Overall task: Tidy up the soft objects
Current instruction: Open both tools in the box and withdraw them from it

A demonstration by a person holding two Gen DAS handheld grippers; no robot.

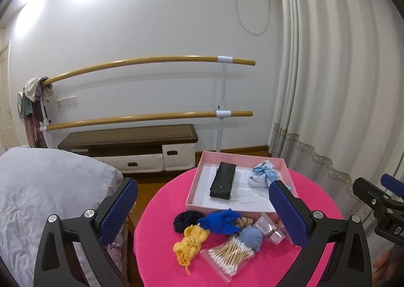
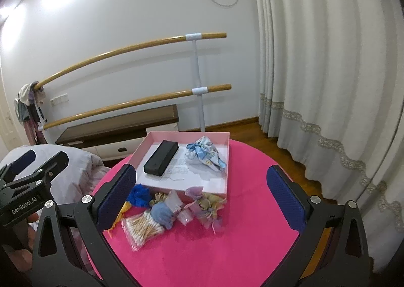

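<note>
We hold both tongs above the near edge of the round pink table (image 2: 252,173), and both are spread wide with nothing between their pads. The left tongs (image 1: 202,208) frame the pile of soft things from above: the yellow yarn (image 1: 190,241), the blue cloth (image 1: 221,220), the dark knitted ball (image 1: 183,220) and the pale blue pouch (image 1: 251,236) all lie between and below the two blue pads, touching none of them. A bag of cotton swabs (image 1: 228,255) lies nearest to us in that pile, against the pale blue pouch.

From the right wrist view, the right tongs (image 2: 202,194) hang over the same cluster, which sits toward their left pad; a lilac bundle (image 2: 205,205) with tan ribbons lies nearer the middle of the gap. The bare pink cloth fills the space toward the right pad.

Just behind the pile stands the pink box (image 2: 228,160), its near wall touching some of the small things. Inside it lie a black case (image 2: 161,157) on the left and a blue patterned bundle (image 2: 205,157) on the right, apart from each other.

A grey bed (image 1: 45,186) stands left of the table.
</note>
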